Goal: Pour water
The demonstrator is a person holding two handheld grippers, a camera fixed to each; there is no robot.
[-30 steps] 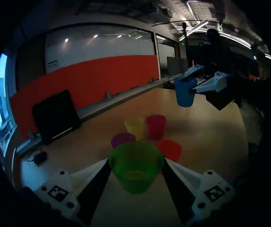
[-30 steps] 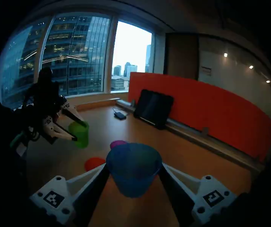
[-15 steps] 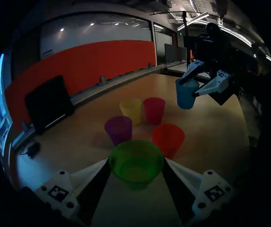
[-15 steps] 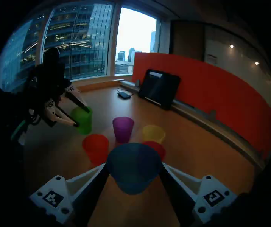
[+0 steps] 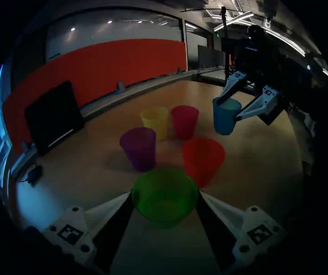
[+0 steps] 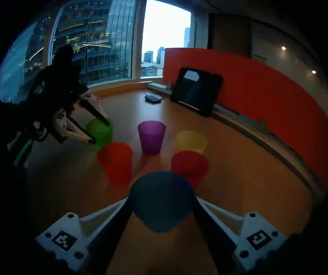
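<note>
Left gripper (image 5: 164,195) was clamped on the green cup (image 5: 165,211), one finger on each side of the wall just under the rim. Cup upright, mouth up. Too dim to tell whether anything was in it.

Right gripper (image 6: 162,200) held the blue cup (image 6: 162,213) the same way: both fingers on the wall, cup upright. Contents not readable either.

From the left gripper: red cup (image 5: 203,158) just ahead and slightly right, purple cup (image 5: 139,147) ahead and left, the two near each other but apart. Beyond them stood the yellow cup (image 5: 156,121) and the pink cup (image 5: 184,120), side by side, very close or touching. All four stood upright on the wooden table (image 5: 265,156). The right gripper with the blue cup sat farther ahead to the right, past the pink cup and low over the table. Couldn't tell if that cup touched the surface.

From the right gripper, a mirrored layout: pink cup nearest and slightly right, red nearest left, purple and yellow behind. The left gripper with the green cup was ahead to the far left, just beside the red cup and low to the table, in a dark-sleeved arm.

A black screen (image 5: 54,117) leaned at the table's far-left edge, against the red wall (image 5: 118,64). Windows (image 6: 95,41) were behind the left gripper.
</note>
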